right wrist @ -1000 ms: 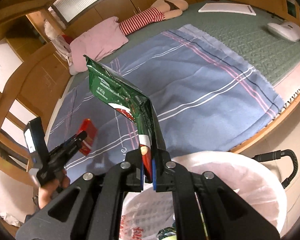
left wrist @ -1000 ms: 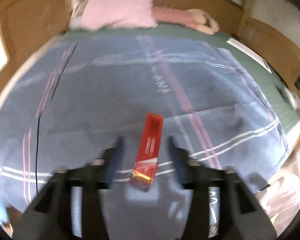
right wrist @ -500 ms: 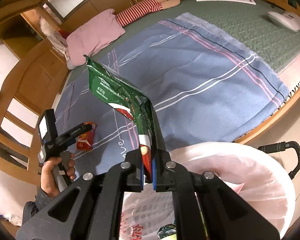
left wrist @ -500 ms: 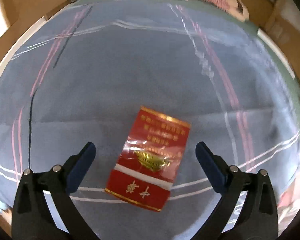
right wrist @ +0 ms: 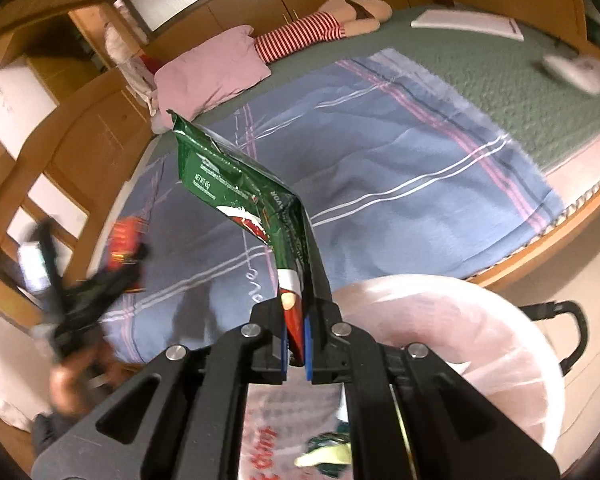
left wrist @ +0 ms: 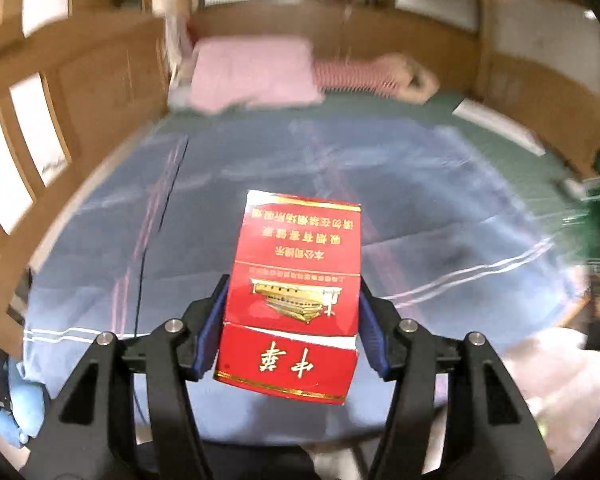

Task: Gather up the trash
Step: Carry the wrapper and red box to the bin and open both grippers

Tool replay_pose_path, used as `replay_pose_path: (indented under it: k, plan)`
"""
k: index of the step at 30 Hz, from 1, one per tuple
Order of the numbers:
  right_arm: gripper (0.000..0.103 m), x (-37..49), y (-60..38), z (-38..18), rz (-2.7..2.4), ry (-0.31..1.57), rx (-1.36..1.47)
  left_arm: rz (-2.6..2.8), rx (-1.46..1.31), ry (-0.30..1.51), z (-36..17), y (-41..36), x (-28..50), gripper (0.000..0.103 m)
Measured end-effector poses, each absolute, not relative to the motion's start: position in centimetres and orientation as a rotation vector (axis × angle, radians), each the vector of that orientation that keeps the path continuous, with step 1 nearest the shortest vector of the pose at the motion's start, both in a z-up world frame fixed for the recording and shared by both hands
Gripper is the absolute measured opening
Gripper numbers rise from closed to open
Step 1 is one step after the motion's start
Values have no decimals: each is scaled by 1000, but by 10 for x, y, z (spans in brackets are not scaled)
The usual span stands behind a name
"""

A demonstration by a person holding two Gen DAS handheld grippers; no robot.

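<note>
While your left tongs (left wrist: pixel 290 328) close across the red packet (left wrist: pixel 292 300) above the bed (right wrist: pixel 400 160), it may slip sideways; your right tongs (right wrist: pixel 296 344) pinch the green wrapper (right wrist: pixel 244 196) over the bin (right wrist: pixel 512 360).

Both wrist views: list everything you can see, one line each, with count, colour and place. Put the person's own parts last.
cigarette pack: one, red and gold, between the left gripper's pads
snack wrapper: one, green, clamped in the right gripper
trash bin: one, pink-lined, beside the bed
blanket: one, blue plaid, spread on the bed
pillow: one, pink, at the bed's head
doll: one, red-striped, beside the pillow
left gripper: black, blue pads, closing on the pack
right gripper: black, shut on the wrapper
hand: one, blurred, lower left
</note>
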State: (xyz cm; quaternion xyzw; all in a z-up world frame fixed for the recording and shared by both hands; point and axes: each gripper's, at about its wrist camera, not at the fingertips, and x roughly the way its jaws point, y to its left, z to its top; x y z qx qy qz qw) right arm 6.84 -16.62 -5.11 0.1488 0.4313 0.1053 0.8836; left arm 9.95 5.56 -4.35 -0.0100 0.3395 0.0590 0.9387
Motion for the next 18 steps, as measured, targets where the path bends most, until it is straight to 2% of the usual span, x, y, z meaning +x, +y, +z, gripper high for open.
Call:
replay_pose_path:
  k: [5, 10, 13, 14, 16, 18]
  plan:
    - [7, 45, -178, -40, 240, 889, 288, 26, 4, 611, -3, 16, 40, 59]
    - [7, 25, -203, -40, 312, 937, 381, -103, -2, 627, 3, -19, 6, 59]
    - [7, 13, -211, -47, 297, 999, 329, -144, 8, 641, 5, -34, -2, 59]
    - [11, 12, -211, -49, 298, 1006, 327, -153, 13, 650, 4, -38, -2, 59]
    - [27, 9, -218, -52, 288, 1017, 338, -174, 11, 667, 1, -43, -3, 60]
    - [67, 5, -234, -45, 236, 975, 379, -194, 11, 683, -5, -46, -2, 60]
